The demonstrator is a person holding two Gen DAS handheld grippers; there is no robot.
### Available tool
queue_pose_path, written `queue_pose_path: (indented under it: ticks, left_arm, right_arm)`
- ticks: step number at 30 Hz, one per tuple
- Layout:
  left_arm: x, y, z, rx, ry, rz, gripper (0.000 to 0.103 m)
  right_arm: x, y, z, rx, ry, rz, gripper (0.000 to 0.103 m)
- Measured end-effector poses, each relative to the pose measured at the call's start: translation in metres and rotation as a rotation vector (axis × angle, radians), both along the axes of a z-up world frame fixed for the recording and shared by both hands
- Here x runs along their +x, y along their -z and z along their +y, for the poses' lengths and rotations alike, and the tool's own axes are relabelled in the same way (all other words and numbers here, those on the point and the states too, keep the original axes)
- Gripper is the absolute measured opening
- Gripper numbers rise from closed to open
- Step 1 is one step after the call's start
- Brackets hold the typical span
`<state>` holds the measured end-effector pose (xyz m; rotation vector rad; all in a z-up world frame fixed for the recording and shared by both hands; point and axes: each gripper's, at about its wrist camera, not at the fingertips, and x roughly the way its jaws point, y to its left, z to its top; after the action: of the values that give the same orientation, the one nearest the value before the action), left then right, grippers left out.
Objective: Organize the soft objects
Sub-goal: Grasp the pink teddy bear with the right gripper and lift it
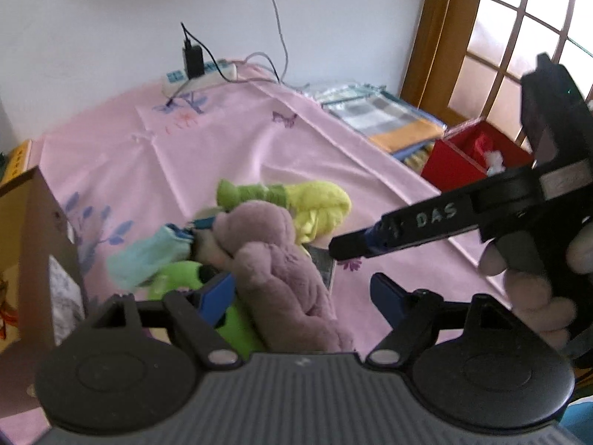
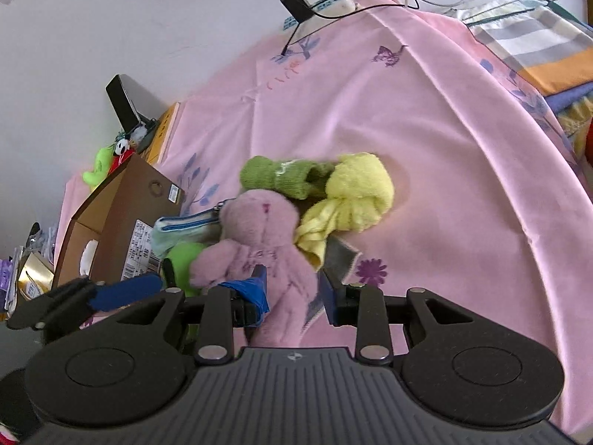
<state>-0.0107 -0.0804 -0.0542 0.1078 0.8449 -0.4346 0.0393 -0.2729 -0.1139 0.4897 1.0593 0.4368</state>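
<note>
Pink bedsheet (image 2: 426, 170) with printed butterflies and flowers, spread flat; a small heap of soft things lies on it near the front. Centre of heap: mauve plush bear (image 2: 259, 244), on its back, head toward the wall. Above its head a dark green knitted sock (image 2: 285, 178), and touching that on the right a knotted yellow-green towel (image 2: 352, 196). Left of the bear a pale blue zip pouch (image 2: 181, 228) and a bright green plush (image 2: 183, 259), partly under the bear. Cardboard box (image 2: 111, 222) stands just beside the heap on the left, open flap up. Left gripper (image 1: 302, 296): jaws wide apart, straddling the bear's lower body, pads not pressing on it; holds nothing. Right gripper (image 2: 292, 289): jaws narrower, blue pads either side of the bear's torso; the left pad seems to touch the fur, but cannot tell if the pair actually clamp it. From the left wrist view, the right gripper's fingers hover over the sheet right of the heap, a person's hand (image 1: 533, 285) wrapped round its handle. Power strip (image 1: 200, 76) with a black charger by the wall; red box (image 1: 467, 155) off the sheet's right edge.
</note>
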Motion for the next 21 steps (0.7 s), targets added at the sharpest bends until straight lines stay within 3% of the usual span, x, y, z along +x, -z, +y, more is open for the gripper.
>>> queue_pose_path:
  ticks: [4, 11, 21]
  left_arm:
    - [0.010, 0.014, -0.007, 0.034, -0.021, 0.039, 0.084]
    - [0.021, 0.012, -0.004, -0.001, -0.017, 0.056, 0.091]
    - [0.041, 0.034, -0.022, 0.045, -0.014, 0.044, 0.094]
  right_arm:
    - [0.007, 0.006, -0.006, 0.015, -0.017, 0.015, 0.015]
    - [0.020, 0.011, -0.007, 0.050, -0.049, 0.011, 0.015]
    - [0.047, 0.044, -0.003, 0.162, -0.045, 0.130, 0.016]
